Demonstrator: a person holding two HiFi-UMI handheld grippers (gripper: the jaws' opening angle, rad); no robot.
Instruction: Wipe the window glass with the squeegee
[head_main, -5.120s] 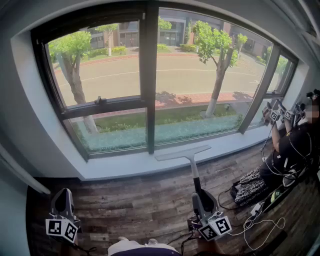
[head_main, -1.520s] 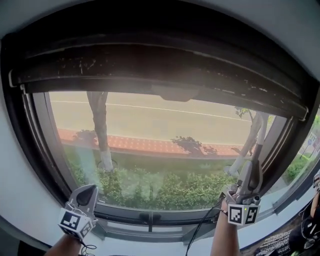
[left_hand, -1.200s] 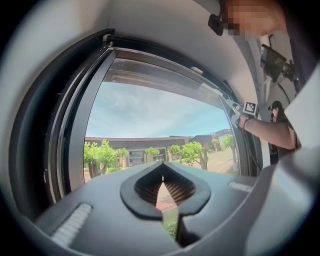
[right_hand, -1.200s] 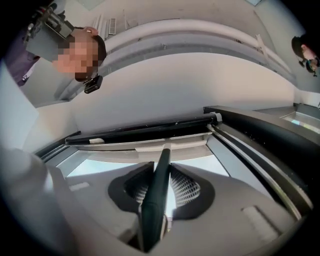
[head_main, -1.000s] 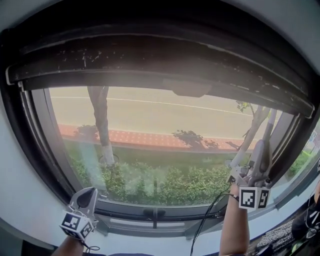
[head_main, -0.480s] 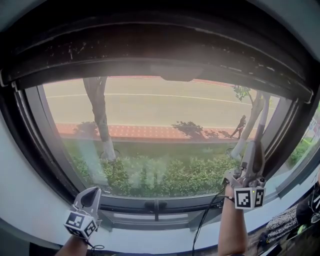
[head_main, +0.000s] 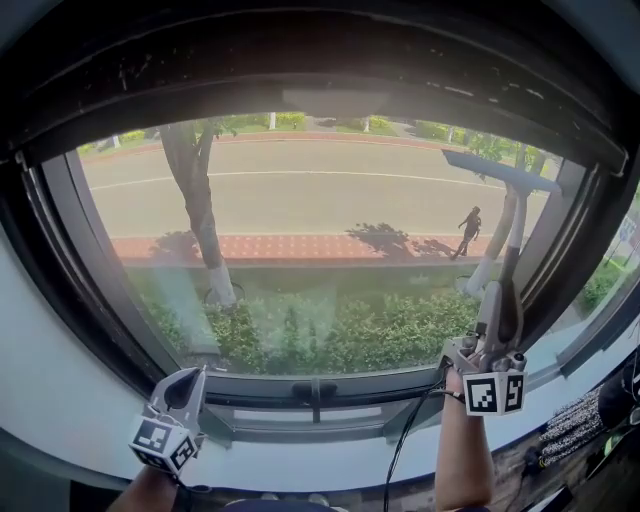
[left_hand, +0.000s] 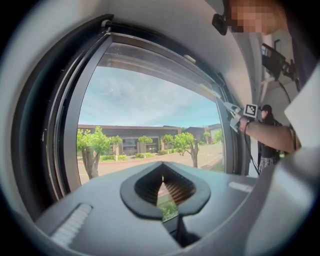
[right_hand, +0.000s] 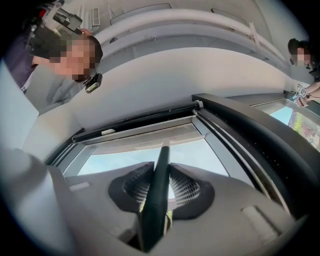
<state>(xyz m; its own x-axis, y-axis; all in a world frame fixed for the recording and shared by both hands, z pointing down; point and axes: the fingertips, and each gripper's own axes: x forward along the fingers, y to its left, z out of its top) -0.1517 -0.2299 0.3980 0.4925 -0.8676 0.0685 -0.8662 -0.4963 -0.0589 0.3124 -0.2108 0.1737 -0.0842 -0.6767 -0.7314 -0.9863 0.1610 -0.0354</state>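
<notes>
High on the window glass (head_main: 300, 220), the right gripper (head_main: 499, 318) clamps the squeegee (head_main: 510, 225) in its fingers; a tilted blade could leave streaks. The left gripper (head_main: 186, 384) is clenched, empty.

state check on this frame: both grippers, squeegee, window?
left gripper: shut, nothing between the jaws, held low.
right gripper: shut on the squeegee handle, held higher than the left.
squeegee: gripped by its handle, upright, blade high at the right side of the pane.
window: looks closed; can't tell whether the blade touches the glass.
</notes>
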